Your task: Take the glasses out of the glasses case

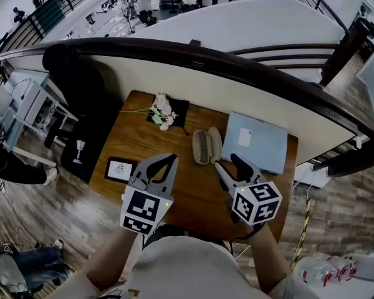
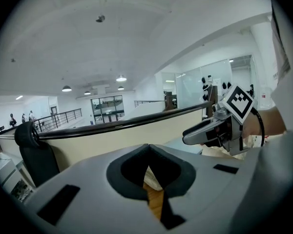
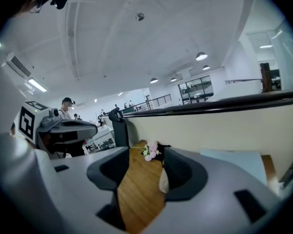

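Head view leaves one thing unsettled: the glasses case (image 1: 206, 146) lies open on the wooden table (image 1: 195, 193), pale and two-lobed, but it is too small to tell whether glasses sit inside. In both gripper views only a cream sliver of it shows, cut off by the dark pads.

The left gripper (image 1: 170, 159) is near the case on its left. Its jaws meet at the tips and have hold of nothing; wood and that cream sliver show through the hollow behind the tips. The right gripper (image 1: 227, 162) is just beside the near end of the case. Its jaws stand wide apart with only bare table between them, and the case's edge peeks out by one pad. The person's forearms and light shirt fill the bottom edge and hide the table's near side.

Behind the case a pale blue flat object (image 1: 257, 142) lies by the table's far right corner; whether it is a folder or a laptop is unclear. A sprig of pink flowers (image 1: 163, 111) rests on a black cloth (image 1: 179, 109) at the far edge, and a small black-framed card (image 1: 119, 170) sits at the left edge.

A black chair (image 1: 81, 98) stands at the table's left. A cream parapet with a dark handrail (image 1: 237, 67) curves behind the table. The floor is wood planks, the ceiling is white with round lamps, and a few people stand far off.
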A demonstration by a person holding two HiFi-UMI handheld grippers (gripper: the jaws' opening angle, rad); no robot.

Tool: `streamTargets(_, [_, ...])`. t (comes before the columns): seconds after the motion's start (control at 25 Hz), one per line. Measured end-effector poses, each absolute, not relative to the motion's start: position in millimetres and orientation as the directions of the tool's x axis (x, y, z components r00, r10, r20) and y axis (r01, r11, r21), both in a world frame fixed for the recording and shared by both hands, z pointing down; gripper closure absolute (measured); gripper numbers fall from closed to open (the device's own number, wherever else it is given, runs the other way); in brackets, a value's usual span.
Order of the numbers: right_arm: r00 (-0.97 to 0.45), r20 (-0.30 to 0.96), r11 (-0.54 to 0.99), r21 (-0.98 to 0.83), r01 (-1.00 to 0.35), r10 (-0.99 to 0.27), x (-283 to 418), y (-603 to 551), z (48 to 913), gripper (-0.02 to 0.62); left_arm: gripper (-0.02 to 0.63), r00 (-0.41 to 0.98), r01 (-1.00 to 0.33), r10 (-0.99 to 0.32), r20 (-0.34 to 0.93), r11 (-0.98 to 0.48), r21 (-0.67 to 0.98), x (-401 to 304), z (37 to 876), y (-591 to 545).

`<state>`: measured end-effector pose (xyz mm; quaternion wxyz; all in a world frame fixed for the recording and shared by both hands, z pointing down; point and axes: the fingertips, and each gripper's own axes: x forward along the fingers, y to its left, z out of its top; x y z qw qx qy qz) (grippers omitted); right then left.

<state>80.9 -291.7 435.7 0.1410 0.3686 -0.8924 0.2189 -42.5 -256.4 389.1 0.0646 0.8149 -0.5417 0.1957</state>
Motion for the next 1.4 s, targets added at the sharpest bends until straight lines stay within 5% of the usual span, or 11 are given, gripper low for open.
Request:
streamTargets(0.92, [-0.571,0.655,0.448,-0.372,-0.813,-0.494,13,-409,653,0.368,0.603,0.413,-0.879,-0.683,0.603,-0.473,0.066,-40,602,-367])
streamTargets(1.4, [-0.469,0.764,0.463,-0.254,-0.849,-0.442,10,-420,713,0.368,0.603,0.462,-0.862,-0.583,0.669,-0.473,0.184,-24,702,-367])
